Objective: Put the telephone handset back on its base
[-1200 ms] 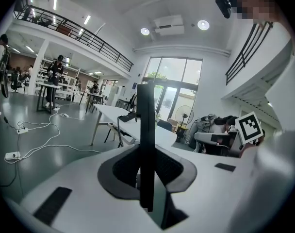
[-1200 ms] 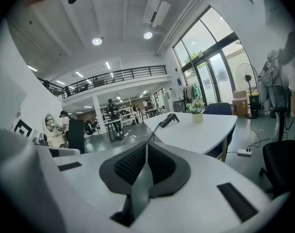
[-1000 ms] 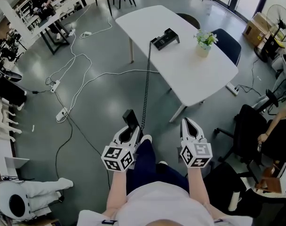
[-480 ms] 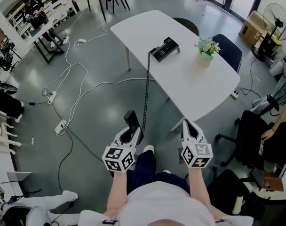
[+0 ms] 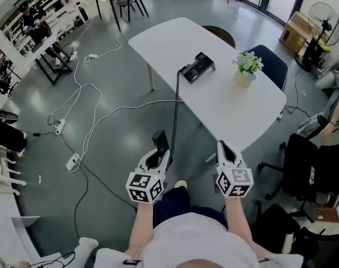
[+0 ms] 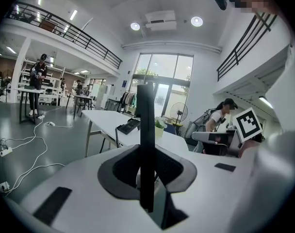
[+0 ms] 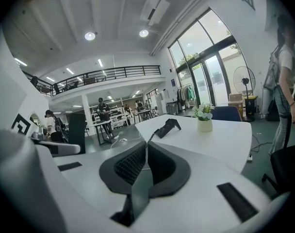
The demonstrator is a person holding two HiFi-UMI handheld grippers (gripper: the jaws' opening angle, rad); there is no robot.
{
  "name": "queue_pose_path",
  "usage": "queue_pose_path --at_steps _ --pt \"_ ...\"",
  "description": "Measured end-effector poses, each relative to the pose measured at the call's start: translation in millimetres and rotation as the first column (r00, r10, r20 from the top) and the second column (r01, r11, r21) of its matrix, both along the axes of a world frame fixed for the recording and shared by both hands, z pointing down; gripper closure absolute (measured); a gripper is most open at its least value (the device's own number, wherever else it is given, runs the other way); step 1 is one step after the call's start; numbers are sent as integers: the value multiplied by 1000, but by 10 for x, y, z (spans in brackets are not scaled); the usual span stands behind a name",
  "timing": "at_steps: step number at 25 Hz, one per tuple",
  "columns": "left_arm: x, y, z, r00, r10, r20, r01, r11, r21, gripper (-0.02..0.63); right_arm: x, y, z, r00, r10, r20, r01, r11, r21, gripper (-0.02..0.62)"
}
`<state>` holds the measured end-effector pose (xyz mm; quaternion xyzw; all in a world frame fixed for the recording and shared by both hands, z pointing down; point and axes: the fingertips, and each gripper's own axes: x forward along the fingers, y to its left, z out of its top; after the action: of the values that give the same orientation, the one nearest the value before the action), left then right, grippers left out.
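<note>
Black plastic handset (image 5: 160, 140), pinched in your left gripper (image 5: 157, 156), is not yet back on its black base (image 5: 197, 67) on the white table (image 5: 236, 113). Your right gripper (image 5: 223, 148) is closed, empty.

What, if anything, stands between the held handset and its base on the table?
Nothing visible does. From the handset in the left gripper to the base lies open floor and bare table; only the coiled cord spans it.

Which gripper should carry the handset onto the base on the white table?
Left. The left gripper is clamped on the handset, whose coiled cord runs to the base on the table ahead. The right gripper is shut and empty, and no nearer the base.
</note>
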<state>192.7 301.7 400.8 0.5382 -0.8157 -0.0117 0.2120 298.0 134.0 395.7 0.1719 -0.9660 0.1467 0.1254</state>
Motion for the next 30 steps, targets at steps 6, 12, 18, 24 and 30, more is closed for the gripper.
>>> queue_pose_path --at_steps 6,12,18,24,30 --pt "-317 -22 -29 1000 8 11 -9 1000 8 522 -359 -10 -29 1000 -3 3 3 1000 16 555" --pt "-606 35 18 1000 -1 5 1 1000 9 522 -691 71 51 1000 -17 -8 17 1000 17 555" --pt "-686 110 85 1000 0 -23 0 1000 3 522 -872 217 105 998 -51 -37 52 999 14 555" --pt "-698 173 95 999 -14 -41 14 1000 15 522 -924 274 113 996 -70 -63 71 997 21 555" --pt "-697 222 151 998 -35 -54 36 999 21 522 -958 288 155 993 -88 -73 90 996 18 555"
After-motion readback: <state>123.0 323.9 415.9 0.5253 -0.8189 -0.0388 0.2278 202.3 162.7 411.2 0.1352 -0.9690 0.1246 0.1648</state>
